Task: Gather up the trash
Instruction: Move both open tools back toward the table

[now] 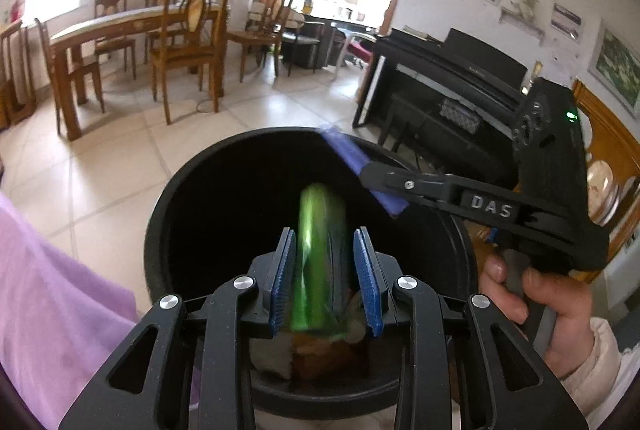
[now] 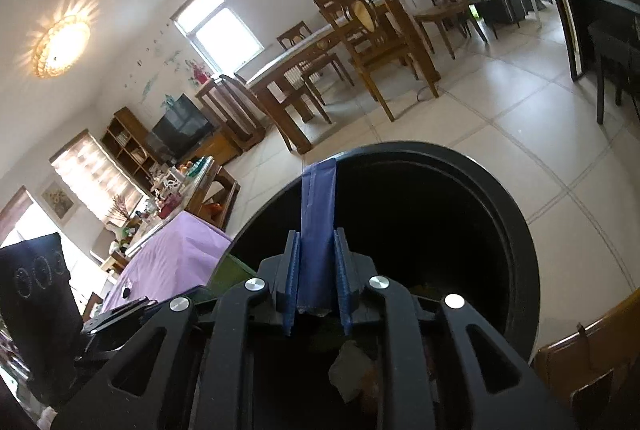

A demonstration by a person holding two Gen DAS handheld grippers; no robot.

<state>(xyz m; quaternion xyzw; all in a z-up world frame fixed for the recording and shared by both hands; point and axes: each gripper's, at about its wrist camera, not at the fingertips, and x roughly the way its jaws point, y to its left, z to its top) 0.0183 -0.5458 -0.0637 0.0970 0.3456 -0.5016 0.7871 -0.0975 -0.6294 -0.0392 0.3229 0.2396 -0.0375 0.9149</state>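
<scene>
A round black trash bin (image 1: 188,190) stands on the tiled floor, and both grippers are over its mouth. My left gripper (image 1: 326,242) is open, and a green packet (image 1: 316,250), blurred by motion, sits between the spread fingers over the bin. My right gripper (image 2: 317,242) is shut on a flat blue wrapper (image 2: 318,214) that sticks out over the bin (image 2: 496,186). In the left wrist view the right gripper (image 1: 374,176) comes in from the right with the blue wrapper (image 1: 348,154). Crumpled scraps (image 2: 350,370) lie inside the bin.
A purple cloth (image 1: 52,290) lies to the left of the bin. A wooden dining table (image 1: 120,26) with chairs stands across the floor. A black piano (image 1: 448,82) stands at the right. A wooden chair (image 2: 588,366) is close at lower right.
</scene>
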